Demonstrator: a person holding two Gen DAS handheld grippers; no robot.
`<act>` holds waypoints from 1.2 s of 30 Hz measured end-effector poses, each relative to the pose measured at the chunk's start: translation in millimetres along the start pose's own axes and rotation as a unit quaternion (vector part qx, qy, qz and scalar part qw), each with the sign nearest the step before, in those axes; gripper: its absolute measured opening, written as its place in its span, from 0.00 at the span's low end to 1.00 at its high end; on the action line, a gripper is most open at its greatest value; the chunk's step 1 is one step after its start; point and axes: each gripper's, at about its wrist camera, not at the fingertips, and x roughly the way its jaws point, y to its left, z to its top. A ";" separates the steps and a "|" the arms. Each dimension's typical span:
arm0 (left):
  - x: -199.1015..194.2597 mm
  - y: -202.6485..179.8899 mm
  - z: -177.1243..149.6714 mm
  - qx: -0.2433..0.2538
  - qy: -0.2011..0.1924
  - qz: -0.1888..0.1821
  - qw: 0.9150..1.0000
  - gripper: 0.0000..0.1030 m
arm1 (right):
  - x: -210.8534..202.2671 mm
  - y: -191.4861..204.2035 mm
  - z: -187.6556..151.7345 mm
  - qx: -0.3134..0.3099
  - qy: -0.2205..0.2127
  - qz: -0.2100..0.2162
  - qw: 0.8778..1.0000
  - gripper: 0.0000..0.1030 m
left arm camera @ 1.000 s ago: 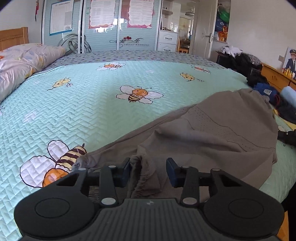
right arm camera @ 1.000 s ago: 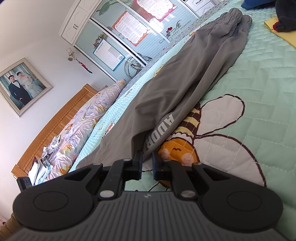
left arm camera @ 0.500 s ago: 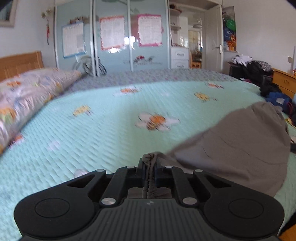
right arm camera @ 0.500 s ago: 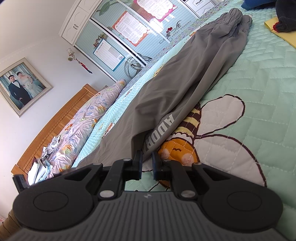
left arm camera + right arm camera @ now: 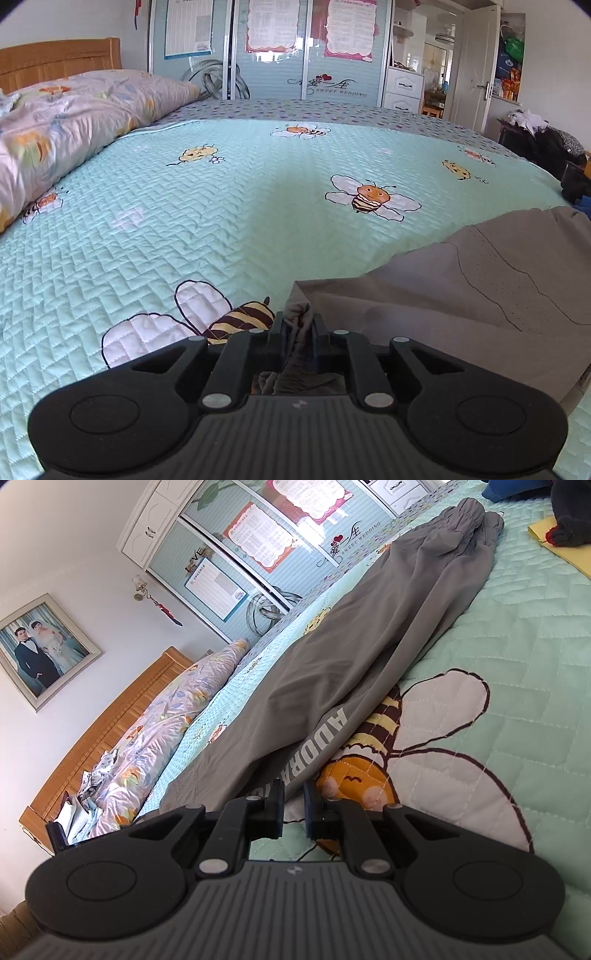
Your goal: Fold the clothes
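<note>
Left wrist view: the left gripper point(image 5: 298, 334), low centre, has a bunched hem of the grey trousers point(image 5: 480, 295) between its jaws, which are easing open; the cloth spreads to the lower right over the bee-print bedspread point(image 5: 221, 221).

Right wrist view: the right gripper point(image 5: 293, 806), bottom centre, is nearly shut on the trousers' point(image 5: 369, 646) edge, which run to the upper right.

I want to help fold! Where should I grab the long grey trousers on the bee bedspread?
Grab the long grey trousers at the gathered elastic waistband, coming from the far end. It is bunched thick there, so it pinches easily; the flat legs offer little to hold.
</note>
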 end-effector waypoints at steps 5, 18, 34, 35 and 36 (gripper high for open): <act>4.3 4.8 3.5 -0.016 0.005 0.008 1.000 0.47 | -0.3 0.4 -0.5 0.000 -0.001 0.000 1.000 0.11; -53.9 -51.7 7.1 0.004 -0.086 0.014 0.996 0.89 | -2.1 2.8 -2.9 -0.002 0.000 0.003 1.000 0.13; -29.7 -62.3 -55.1 0.019 0.013 0.000 1.000 0.88 | -15.3 82.3 -1.9 -0.108 -0.009 -0.081 0.991 0.54; -31.6 -61.4 -54.4 0.014 0.008 -0.006 1.000 0.88 | -14.3 87.8 -2.2 -0.113 -0.011 -0.083 0.990 0.55; -33.5 -60.5 -53.8 0.010 0.003 -0.012 1.000 0.89 | -14.2 93.4 -2.9 -0.121 -0.016 -0.084 0.989 0.56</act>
